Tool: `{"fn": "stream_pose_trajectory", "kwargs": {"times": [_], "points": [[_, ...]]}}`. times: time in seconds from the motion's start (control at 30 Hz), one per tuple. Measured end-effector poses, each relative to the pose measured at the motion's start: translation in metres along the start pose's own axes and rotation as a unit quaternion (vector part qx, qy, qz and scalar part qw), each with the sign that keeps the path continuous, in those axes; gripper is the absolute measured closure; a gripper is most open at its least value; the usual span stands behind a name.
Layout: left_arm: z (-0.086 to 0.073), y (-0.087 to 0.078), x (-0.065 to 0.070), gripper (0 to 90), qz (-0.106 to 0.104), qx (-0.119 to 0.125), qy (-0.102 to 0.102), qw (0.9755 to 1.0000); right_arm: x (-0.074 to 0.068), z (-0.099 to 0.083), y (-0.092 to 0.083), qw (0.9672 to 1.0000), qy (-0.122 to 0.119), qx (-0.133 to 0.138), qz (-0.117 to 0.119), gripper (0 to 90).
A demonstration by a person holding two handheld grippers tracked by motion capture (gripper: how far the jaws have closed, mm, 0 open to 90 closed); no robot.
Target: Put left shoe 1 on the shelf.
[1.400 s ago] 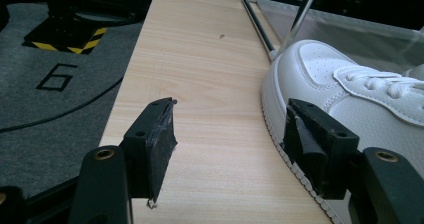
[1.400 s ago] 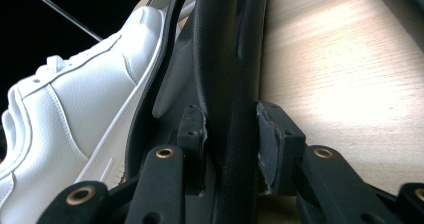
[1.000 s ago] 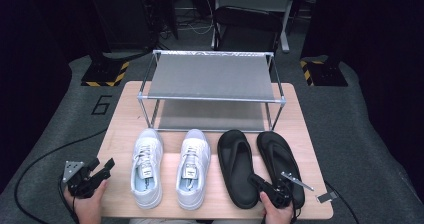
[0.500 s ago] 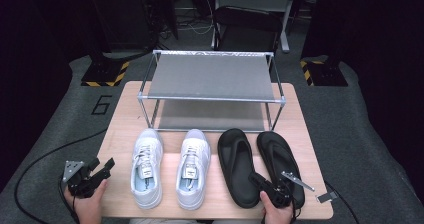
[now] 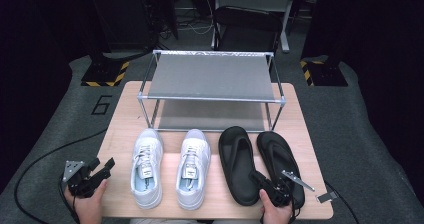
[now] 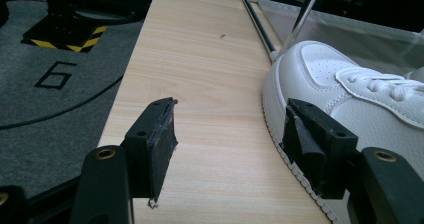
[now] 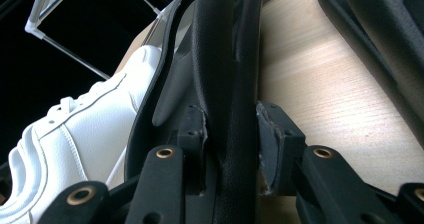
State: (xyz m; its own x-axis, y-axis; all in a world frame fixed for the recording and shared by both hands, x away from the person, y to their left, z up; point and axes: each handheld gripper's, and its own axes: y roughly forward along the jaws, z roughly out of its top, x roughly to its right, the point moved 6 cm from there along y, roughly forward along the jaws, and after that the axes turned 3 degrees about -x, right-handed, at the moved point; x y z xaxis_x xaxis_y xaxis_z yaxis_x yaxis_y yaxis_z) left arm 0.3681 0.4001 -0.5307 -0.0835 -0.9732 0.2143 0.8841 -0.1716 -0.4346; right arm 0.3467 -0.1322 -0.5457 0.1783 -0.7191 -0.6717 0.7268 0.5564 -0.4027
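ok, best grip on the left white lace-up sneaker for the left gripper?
Left white lace-up sneaker lies flat, toe toward the rack. Approach from the near end and take the heel collar, one jaw inside the opening; its soft rim fits open jaws, while the body looks too wide.

The left hand [image 5: 85, 201] sits at about 7 o'clock in the high view, holding the left gripper [image 5: 102, 168] low with its nose aimed toward 2 o'clock and its two black jaws standing wide apart with nothing between them. The right hand [image 5: 275, 211] sits at about 5 o'clock, its right gripper [image 5: 261, 179] pointing toward 11 o'clock. In the right gripper view, its jaws are drawn in and their pads [image 7: 196, 134] press from both sides on the sandal [image 7: 225, 84].
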Motion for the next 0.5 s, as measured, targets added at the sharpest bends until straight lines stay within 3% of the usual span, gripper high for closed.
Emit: {"fn": "stream_pose_trajectory", "kwargs": {"times": [0.5], "points": [[0.001,0.002,0.002,37.4,-0.008,-0.006,0.001,0.9999,-0.010,0.023,0.022,0.9995,0.021,0.025,0.000,66.1]]}}
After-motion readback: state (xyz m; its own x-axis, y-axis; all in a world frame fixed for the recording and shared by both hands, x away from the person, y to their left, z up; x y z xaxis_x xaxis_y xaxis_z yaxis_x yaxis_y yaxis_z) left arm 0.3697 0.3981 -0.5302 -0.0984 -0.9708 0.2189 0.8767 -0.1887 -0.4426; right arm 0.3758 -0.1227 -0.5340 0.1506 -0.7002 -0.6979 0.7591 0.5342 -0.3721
